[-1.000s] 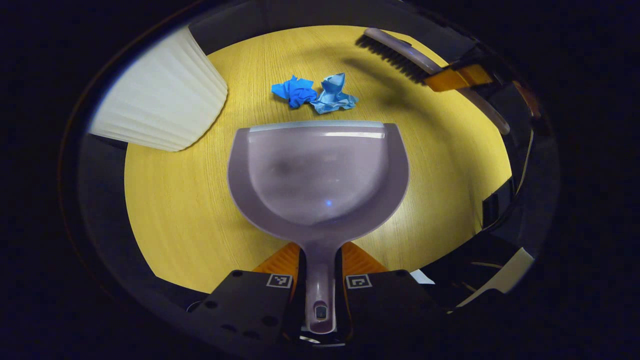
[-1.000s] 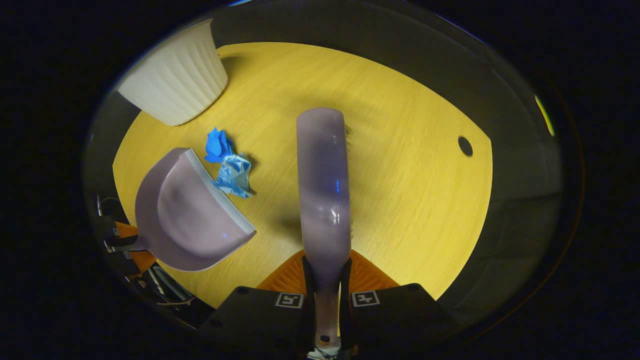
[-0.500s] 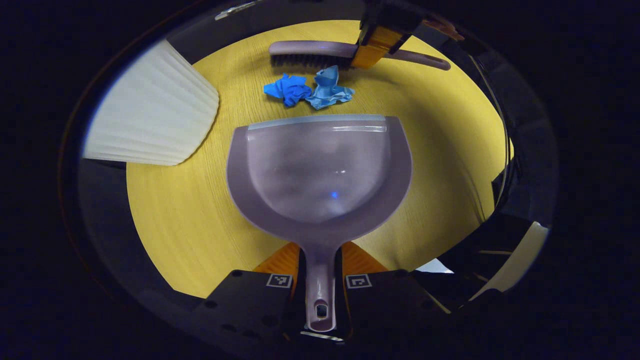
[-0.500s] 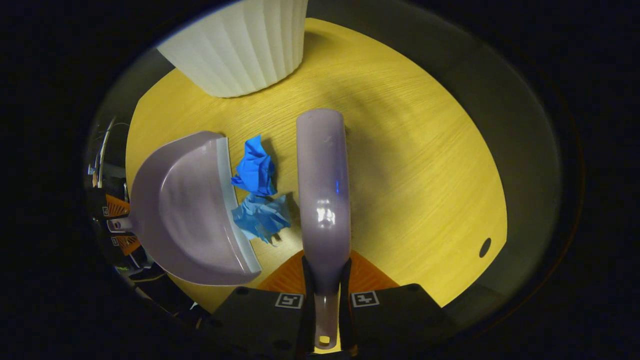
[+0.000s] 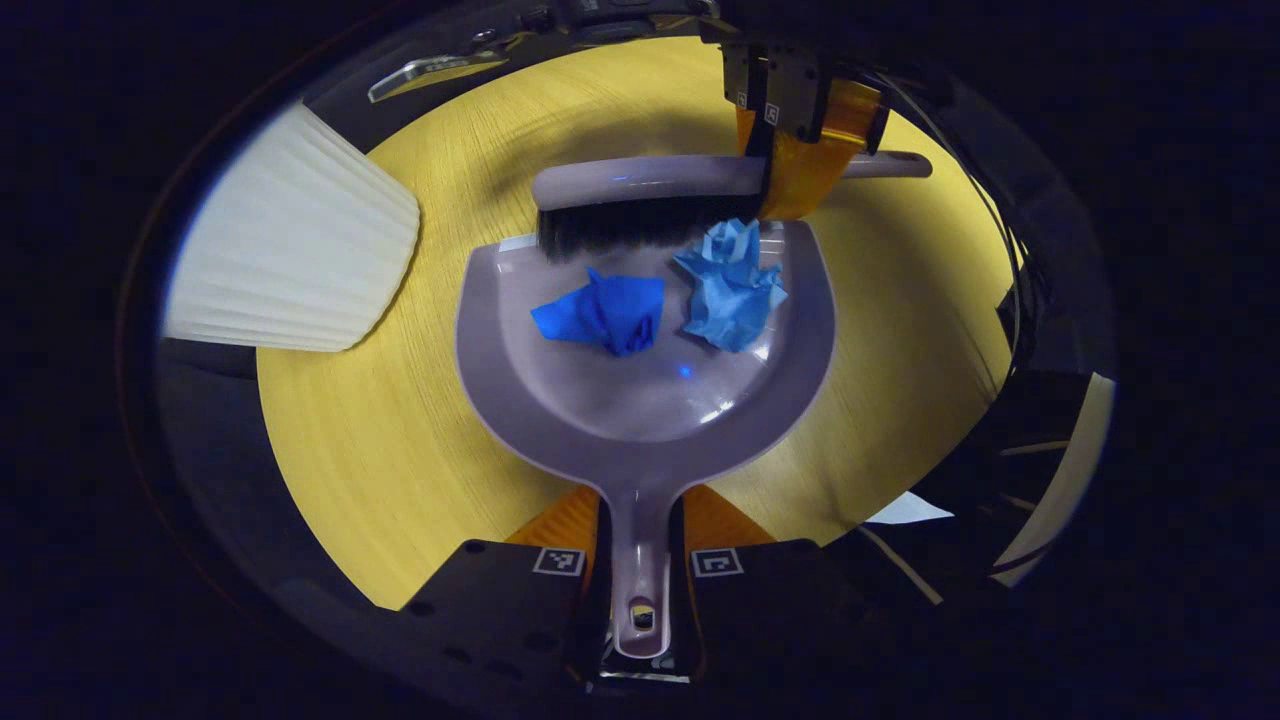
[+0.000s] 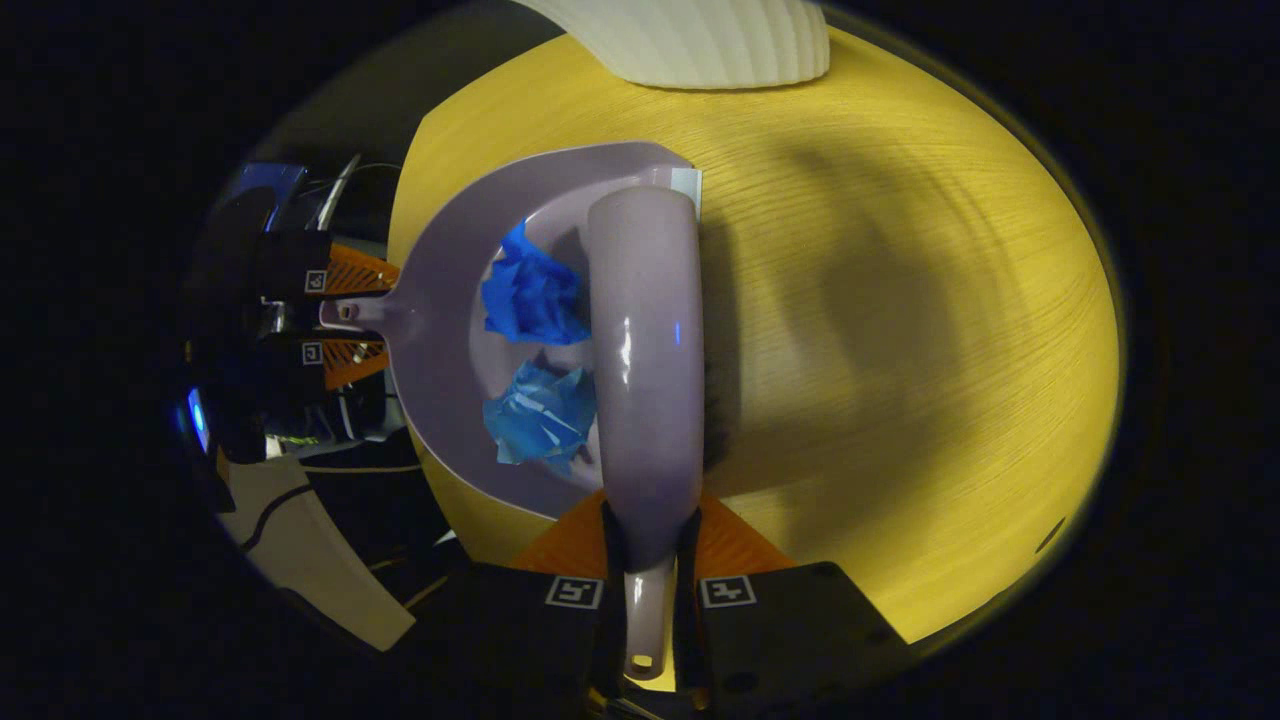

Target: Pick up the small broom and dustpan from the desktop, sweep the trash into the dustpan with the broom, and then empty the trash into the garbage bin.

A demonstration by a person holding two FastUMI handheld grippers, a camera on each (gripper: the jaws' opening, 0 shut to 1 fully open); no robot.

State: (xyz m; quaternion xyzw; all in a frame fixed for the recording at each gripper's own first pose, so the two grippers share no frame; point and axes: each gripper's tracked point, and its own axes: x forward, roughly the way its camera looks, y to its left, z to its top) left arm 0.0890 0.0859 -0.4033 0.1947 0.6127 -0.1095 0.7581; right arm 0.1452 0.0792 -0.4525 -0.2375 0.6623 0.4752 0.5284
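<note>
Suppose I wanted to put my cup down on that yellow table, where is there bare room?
Bare yellow table lies beyond the broom, away from the dustpan. Another free strip lies between the dustpan and the white ribbed bin. It is crowded where both grippers meet over the blue paper scraps.

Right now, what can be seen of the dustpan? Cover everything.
The dustpan looks like pale lilac glossy plastic: a rounded scoop with a raised rim, a paler strip along its straight front lip, and a narrow handle with a hanging hole. The left gripper is closed on that handle. Its scoop lies low over the yellow desktop. Two crumpled blue paper scraps sit inside, and the broom bristles rest at its front lip.
</note>
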